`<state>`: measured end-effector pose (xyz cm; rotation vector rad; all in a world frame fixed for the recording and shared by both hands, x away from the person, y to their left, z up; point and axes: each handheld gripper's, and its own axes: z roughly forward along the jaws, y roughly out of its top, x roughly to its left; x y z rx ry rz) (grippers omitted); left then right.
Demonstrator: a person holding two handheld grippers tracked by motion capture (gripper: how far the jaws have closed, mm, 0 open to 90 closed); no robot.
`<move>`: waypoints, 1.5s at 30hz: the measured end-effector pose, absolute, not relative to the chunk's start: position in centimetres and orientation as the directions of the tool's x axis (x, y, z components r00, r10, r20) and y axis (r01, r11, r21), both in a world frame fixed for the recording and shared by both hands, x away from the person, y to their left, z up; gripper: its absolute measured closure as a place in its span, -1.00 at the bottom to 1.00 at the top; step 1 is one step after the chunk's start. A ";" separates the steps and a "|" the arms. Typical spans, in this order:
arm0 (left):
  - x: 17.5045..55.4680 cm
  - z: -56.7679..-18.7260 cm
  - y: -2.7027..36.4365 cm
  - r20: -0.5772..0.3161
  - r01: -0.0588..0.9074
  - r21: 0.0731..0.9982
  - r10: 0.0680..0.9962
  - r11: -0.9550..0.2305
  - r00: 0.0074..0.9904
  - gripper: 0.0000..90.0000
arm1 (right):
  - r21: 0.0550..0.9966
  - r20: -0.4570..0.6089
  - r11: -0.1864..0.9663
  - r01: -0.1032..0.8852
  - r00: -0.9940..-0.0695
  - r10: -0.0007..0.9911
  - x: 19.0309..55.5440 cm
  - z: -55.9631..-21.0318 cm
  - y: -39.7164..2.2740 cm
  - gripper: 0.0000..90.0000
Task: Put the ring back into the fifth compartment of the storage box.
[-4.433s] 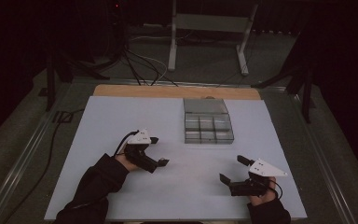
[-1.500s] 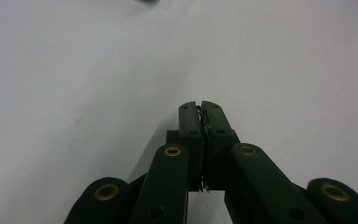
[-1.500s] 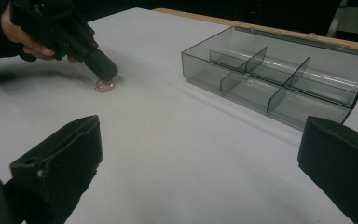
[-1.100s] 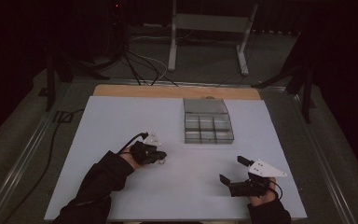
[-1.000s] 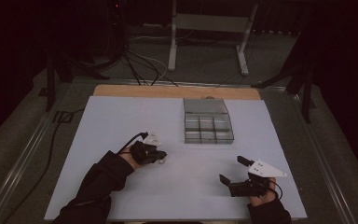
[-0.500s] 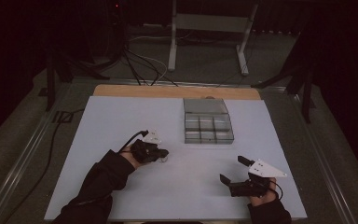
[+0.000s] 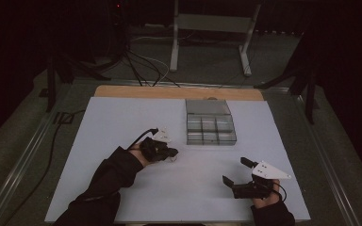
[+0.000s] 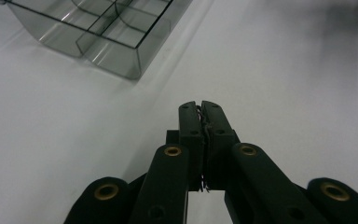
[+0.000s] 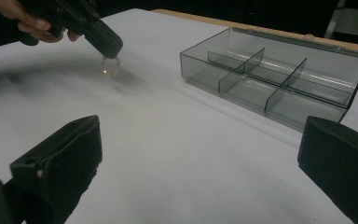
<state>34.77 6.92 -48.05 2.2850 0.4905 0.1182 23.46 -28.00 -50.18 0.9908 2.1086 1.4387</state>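
Since the earliest frame, left gripper point(image 7: 169, 153) is shifted right, toward organizer box point(image 7: 210, 128) | jaws pinched on small clear ring point(image 9: 109, 66), frame centre-left | right gripper point(image 7: 235, 173) spread, idle lower right | ring best kept low, squeezed gently, carried over a compartment

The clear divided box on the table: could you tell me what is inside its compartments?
The clear divided box looks empty: through its walls and open top I see bare floors and dividers. A tiny glint by one divider is too small to identify. The small clear ring hangs at the left gripper, outside it.
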 end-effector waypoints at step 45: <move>39.4 -44.3 0.6 -0.086 0.246 0.758 0.281 -0.604 0.956 1.00 | 0.919 0.066 0.218 0.329 -0.673 0.736 23.4 -50.2 -28.0 -1.00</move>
